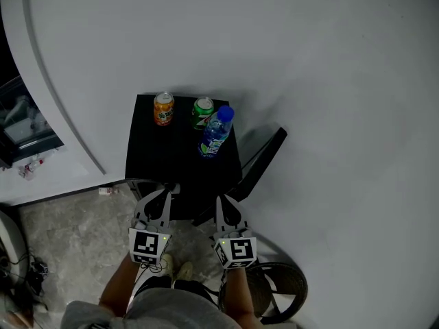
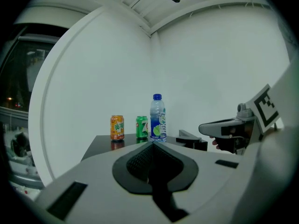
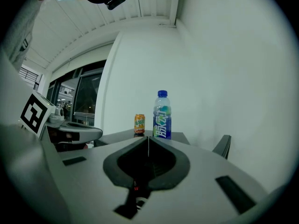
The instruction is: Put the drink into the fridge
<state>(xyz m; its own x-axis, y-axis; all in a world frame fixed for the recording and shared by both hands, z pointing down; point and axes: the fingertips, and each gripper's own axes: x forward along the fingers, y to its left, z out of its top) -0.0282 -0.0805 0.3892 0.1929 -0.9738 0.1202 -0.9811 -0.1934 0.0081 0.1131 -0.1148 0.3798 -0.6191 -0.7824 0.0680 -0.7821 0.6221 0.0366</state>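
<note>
Both pairs of fingers are clenched on nothing: the left gripper [image 2: 152, 144] and right gripper [image 3: 148, 139] hang level at the near edge of the black table [image 1: 154, 160]. Toward its far edge stand an orange can [image 1: 163, 108], a green can [image 1: 202, 112] and, nearest, a blue-capped bottle [image 1: 217, 132], all upright. If full, the bottle should be weighty, smooth and slightly yielding. I would take it across the labelled waist, not the cap.

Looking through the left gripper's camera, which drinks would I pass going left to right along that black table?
orange can → green can → blue-capped drink bottle
</note>
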